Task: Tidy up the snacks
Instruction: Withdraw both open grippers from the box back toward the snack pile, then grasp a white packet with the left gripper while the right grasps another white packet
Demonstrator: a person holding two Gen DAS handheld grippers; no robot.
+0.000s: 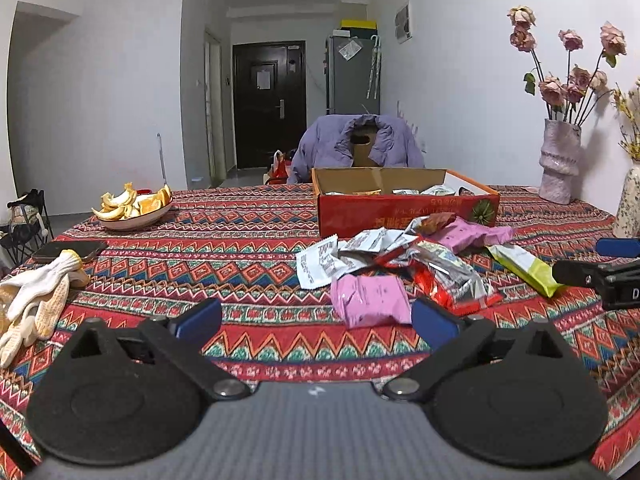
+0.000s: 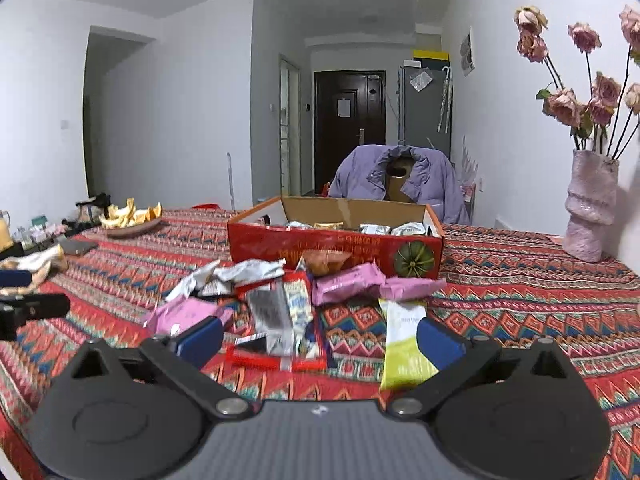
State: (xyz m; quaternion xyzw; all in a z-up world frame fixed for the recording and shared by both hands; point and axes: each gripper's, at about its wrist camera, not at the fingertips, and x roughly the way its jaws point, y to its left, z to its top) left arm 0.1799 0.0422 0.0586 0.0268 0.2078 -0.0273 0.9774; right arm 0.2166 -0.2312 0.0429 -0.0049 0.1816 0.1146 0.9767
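Right wrist view: right gripper [image 2: 320, 338], jaws wide and empty, hovers low over the red-and-silver snack packet [image 2: 280, 320], which lies straight ahead between the fingers, long axis running away toward the red cardboard box [image 2: 336, 250]; this gripper looks nearer. Left gripper [image 1: 316, 320], likewise wide and empty, has the pink packet [image 1: 370, 300] just ahead-right. Patterned tablecloth [image 1: 240, 240]; white-walled room, dark door [image 2: 348, 128].

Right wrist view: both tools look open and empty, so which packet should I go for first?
Probably ease the right tool forward onto the red-and-silver packet lying between its open fingers; the red box behind the pile already holds packets.
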